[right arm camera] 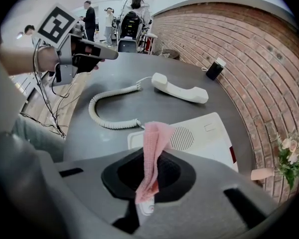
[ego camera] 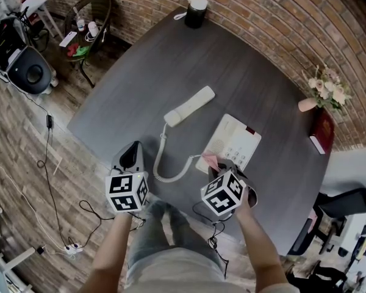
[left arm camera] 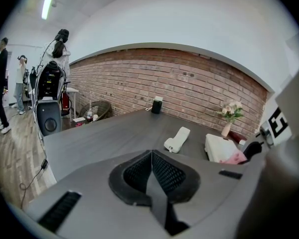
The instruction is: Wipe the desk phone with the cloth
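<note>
**Pink cloth at the phone's near corner**

Right gripper (right arm camera: 152, 158): jaws clamped on a pink knitted cloth (right arm camera: 154, 148), a folded strip. Its free end stands at the near corner of the white plastic desk phone base (ego camera: 235, 140); whether it touches cannot be told.

Left gripper (left arm camera: 150, 163): ribbed black pads pressed together with nothing between, held at the table's near edge, apart from the phone.

Long white handset (ego camera: 189, 105): off its cradle and lying flat on the dark grey wood-grain table (ego camera: 171, 60). A white coiled cord (ego camera: 161, 163) joins it to the base.

Small pink vase (ego camera: 307, 104), table's right edge: holds pale flowers (ego camera: 329, 89). A dark red book (ego camera: 323, 133) lies near it.

Black cylinder with white top (ego camera: 196, 11), far edge: contents not visible
</note>
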`<action>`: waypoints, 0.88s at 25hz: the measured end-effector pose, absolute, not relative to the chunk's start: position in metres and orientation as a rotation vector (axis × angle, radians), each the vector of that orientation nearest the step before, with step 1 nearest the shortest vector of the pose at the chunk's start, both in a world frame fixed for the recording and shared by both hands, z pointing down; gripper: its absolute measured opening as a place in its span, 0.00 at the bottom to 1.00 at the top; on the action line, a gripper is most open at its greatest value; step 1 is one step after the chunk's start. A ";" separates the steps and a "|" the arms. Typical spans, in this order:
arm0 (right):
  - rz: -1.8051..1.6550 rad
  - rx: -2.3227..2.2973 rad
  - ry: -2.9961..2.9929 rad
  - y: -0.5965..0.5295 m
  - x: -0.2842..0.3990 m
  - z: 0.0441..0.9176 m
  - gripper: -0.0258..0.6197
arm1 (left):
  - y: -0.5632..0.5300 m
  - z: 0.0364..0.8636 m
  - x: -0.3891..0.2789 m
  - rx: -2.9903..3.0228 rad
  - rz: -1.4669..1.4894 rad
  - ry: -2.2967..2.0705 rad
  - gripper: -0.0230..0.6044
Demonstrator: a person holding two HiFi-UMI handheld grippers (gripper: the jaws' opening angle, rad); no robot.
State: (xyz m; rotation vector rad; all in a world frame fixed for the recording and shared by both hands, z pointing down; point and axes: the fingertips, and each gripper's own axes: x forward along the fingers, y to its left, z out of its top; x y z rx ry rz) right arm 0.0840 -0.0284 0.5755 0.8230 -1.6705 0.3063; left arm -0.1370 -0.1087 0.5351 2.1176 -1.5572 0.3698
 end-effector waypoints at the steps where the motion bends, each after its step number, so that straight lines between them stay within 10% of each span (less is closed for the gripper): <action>1: 0.309 0.818 -1.673 -0.027 0.083 0.576 0.08 | -0.109 0.535 -0.136 2.117 0.370 -1.557 0.05; 22: 0.366 0.729 -1.736 0.010 0.067 0.587 0.08 | -0.098 0.536 -0.122 2.103 0.375 -1.567 0.05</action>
